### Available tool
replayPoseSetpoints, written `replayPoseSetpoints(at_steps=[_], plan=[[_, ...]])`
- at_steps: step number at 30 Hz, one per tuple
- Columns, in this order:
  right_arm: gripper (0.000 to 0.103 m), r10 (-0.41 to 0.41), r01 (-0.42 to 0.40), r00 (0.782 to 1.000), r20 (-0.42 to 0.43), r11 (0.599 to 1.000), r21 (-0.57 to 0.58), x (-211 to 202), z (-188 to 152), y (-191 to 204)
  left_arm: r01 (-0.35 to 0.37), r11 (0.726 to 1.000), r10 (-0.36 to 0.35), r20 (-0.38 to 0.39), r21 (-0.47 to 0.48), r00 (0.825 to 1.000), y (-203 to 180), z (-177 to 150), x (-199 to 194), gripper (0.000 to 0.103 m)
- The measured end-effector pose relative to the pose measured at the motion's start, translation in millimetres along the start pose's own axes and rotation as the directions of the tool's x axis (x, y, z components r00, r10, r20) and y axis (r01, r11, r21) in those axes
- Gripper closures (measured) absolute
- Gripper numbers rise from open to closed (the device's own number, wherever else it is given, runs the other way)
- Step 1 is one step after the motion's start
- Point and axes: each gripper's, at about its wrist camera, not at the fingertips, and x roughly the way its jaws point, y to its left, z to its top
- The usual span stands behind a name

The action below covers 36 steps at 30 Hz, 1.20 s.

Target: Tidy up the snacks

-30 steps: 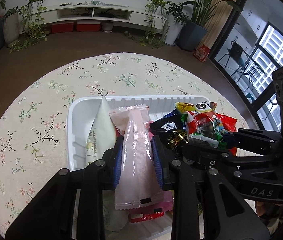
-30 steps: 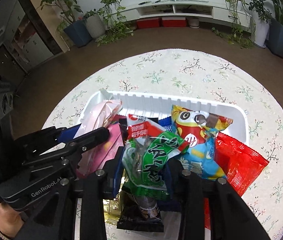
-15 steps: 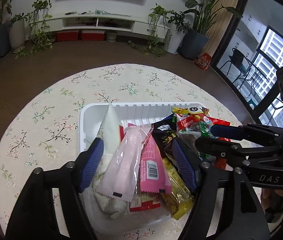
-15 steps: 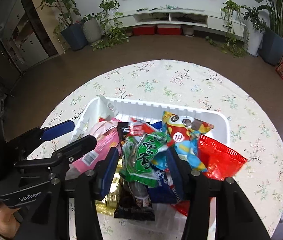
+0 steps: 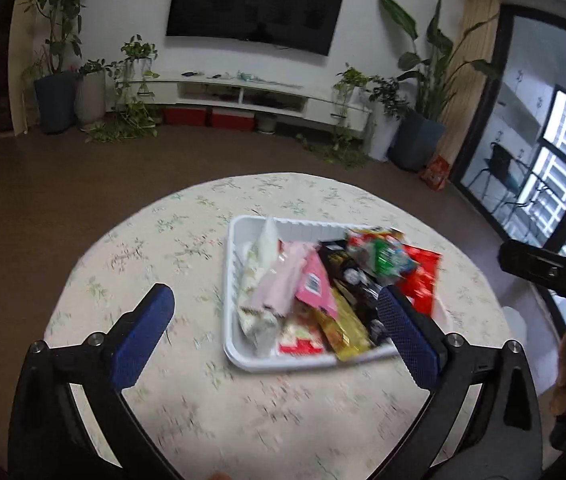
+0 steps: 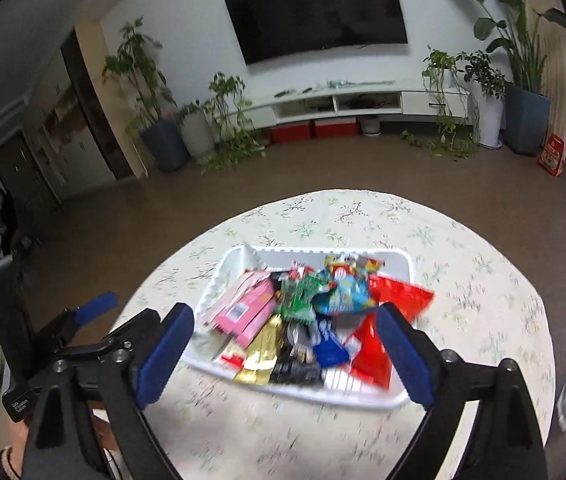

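Left wrist view: the left hand-held gripper (image 5: 275, 312) is shown low in the frame with its jaws opening wide and nothing gripped; the near end of the white tray (image 5: 230, 280) and its snack packets appear between the blue pads (image 5: 143, 334) only by line of sight. The tray is set at mid-frame on the round counter (image 5: 155, 248), which is covered by a floral cloth. A pale pink packet (image 5: 283, 280), a bright pink packet (image 5: 315, 284), a gold packet (image 5: 345, 326) and a red packet (image 5: 423, 276) are seen heaped inside.

Right wrist view: the right hand-held gripper (image 6: 283, 344) is likewise shown with jaws opening and empty, the tray below and beyond it. The red packet is seen draped over the tray's right rim, and a green packet (image 6: 303, 290) and a blue cartoon packet (image 6: 343, 290) are propped on the pile. The left gripper is visible at the lower left edge.

Risk, as judged: the heap is loose and overfilled, so the overhanging red packet could slide onto the counter, and propped packets could topple if the tray were nudged by a finger.

Limits of view: motion blur obscures all printing and packet edges. Lower packets are buried. A white object at the right edge of the right wrist view is cut off and unidentifiable. Both hands are mostly out of frame.
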Motion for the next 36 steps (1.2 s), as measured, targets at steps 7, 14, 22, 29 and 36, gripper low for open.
replayPoseSetpoints(at_steps=[7,14,22,29,36], plan=[[0.008,-0.067,0.065,0.994,0.085,0.998,0.025,-52.9,-58.1,1.3,-0.186,0.959,0.164,0.116,0.212,0.980,-57.9,-55.5,-79.0,0.000],[0.008,-0.123,0.119,0.980,0.159,0.992,0.036,-97.9,-78.7,8.2,-0.389,0.912,0.379,0.098,0.126,0.920,-81.3,-91.4,-126.6,0.000],[0.000,-0.193,0.194,0.959,0.207,0.981,0.018,-135.9,-98.4,24.3,-0.323,0.945,0.323,0.008,0.055,0.946,-82.0,-99.9,-142.9,0.000],[0.000,-0.231,0.230,0.964,0.131,0.973,0.025,-131.1,-125.1,25.0,-0.316,0.945,0.314,0.035,0.081,0.949,-102.9,-98.4,-157.3,0.000],[0.000,-0.281,0.279,0.955,0.094,0.960,0.039,-133.9,-137.1,21.0,-0.309,0.948,0.308,0.018,0.073,0.951,-110.8,-101.3,-165.1,0.000]])
